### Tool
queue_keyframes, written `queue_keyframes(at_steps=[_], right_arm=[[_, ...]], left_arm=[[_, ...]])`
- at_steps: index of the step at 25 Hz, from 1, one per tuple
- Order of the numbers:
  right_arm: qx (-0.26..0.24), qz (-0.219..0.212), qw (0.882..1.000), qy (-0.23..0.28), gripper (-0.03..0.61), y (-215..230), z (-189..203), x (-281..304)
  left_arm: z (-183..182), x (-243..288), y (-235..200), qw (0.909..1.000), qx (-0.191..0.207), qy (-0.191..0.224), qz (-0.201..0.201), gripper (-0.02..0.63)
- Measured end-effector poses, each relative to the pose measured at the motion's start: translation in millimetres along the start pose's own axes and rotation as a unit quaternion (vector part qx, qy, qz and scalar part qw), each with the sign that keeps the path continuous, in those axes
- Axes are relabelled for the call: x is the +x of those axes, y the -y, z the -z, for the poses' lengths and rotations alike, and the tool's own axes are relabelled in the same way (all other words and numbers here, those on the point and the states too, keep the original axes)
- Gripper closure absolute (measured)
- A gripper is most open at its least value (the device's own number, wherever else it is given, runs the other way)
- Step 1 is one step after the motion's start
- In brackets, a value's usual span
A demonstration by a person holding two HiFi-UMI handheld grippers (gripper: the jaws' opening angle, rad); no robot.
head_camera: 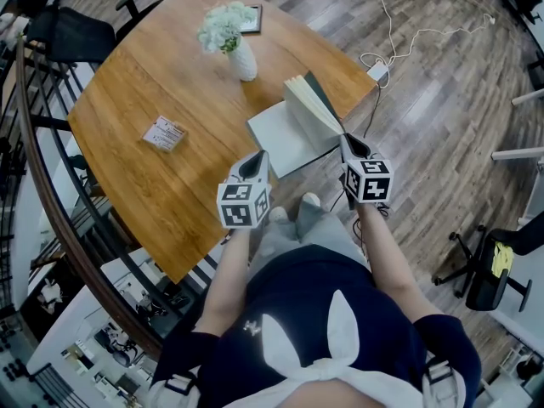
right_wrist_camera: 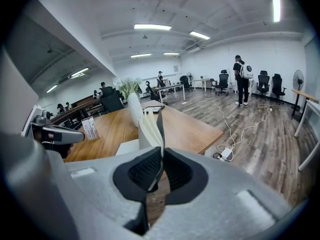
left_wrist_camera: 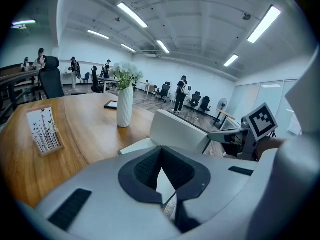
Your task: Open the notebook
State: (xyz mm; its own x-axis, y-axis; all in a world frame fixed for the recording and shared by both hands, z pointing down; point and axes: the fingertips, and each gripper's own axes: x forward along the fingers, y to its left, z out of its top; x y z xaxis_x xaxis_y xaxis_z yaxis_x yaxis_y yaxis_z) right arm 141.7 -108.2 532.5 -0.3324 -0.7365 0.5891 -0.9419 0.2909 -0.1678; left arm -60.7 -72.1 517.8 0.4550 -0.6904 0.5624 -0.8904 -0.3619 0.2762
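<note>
The notebook (head_camera: 280, 138) lies at the near right corner of the wooden table (head_camera: 136, 83), its white lower part flat. Its dark cover and a fan of pages (head_camera: 308, 102) stand up steeply. My right gripper (head_camera: 347, 141) is shut on the near edge of that raised cover, which runs between the pads in the right gripper view (right_wrist_camera: 152, 184). My left gripper (head_camera: 257, 158) sits at the flat part's near left edge, shut on a thin white edge of the notebook (left_wrist_camera: 167, 196). In the left gripper view the raised pages (left_wrist_camera: 180, 129) lean over to the right.
A white vase of flowers (head_camera: 240, 58) stands just behind the notebook. A small card stand (head_camera: 165, 133) sits to the left, a dark flat frame (head_camera: 252, 19) at the far edge. A power strip and cable (head_camera: 378, 70) lie on the floor; an office chair (head_camera: 489, 270) is right.
</note>
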Motion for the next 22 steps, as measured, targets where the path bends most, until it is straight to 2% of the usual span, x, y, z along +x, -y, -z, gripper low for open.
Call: queue_keyframes(at_steps=[22], right_arm=[[0.011,0.009,1.000,-0.012,0.557,33.4,4.6,9.8]], left_arm=[[-8.0,27.7,6.4,0.9999,0.004,-0.009,0.004,0.597]])
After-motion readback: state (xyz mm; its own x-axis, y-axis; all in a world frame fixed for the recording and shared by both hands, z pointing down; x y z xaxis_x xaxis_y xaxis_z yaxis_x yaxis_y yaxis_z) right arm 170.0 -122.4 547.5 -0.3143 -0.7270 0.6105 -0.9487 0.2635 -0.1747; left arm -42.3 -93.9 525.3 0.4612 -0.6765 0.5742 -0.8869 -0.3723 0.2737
